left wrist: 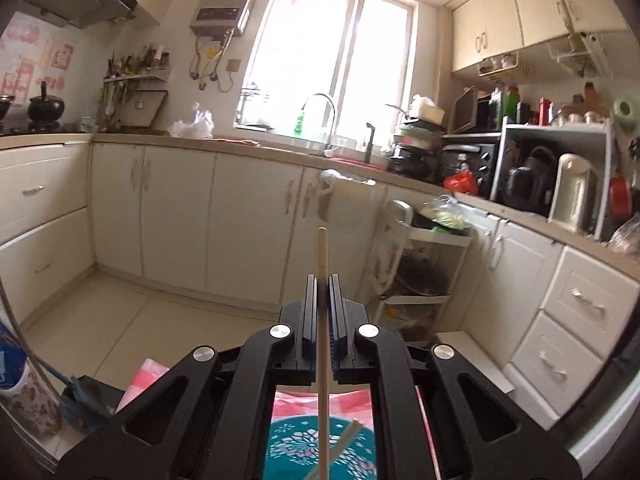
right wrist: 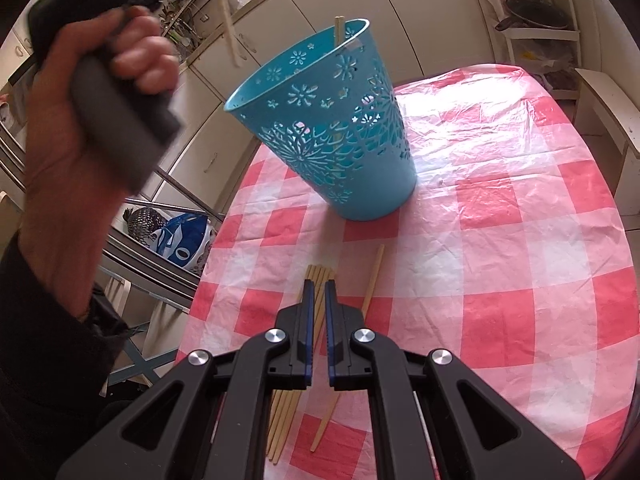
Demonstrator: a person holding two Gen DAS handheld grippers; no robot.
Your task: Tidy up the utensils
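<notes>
While my right gripper (right wrist: pixel 319 282) hangs pressed together over the bunch of chopsticks (right wrist: pixel 316 280) on the checked cloth (right wrist: pixel 500 240), my left gripper (left wrist: pixel 323 280) pinches one chopstick (left wrist: pixel 322 256) up high. Farther back, the blue basket (right wrist: pixel 320 120) stands with one stick (right wrist: pixel 339 30) inside.

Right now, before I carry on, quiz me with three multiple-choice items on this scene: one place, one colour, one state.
1. Where do the loose chopsticks lie?
A. On the checked tablecloth
B. On the floor
C. In the sink

2. What colour is the basket?
A. Yellow
B. Teal blue
C. Black

3. What is the left gripper doing?
A. Open, empty
B. Shut on a spoon
C. Shut on a chopstick

Answers: 1 A, they lie under the right gripper; 2 B, its cut-out wall is teal; 3 C, the stick runs between its pads.
</notes>
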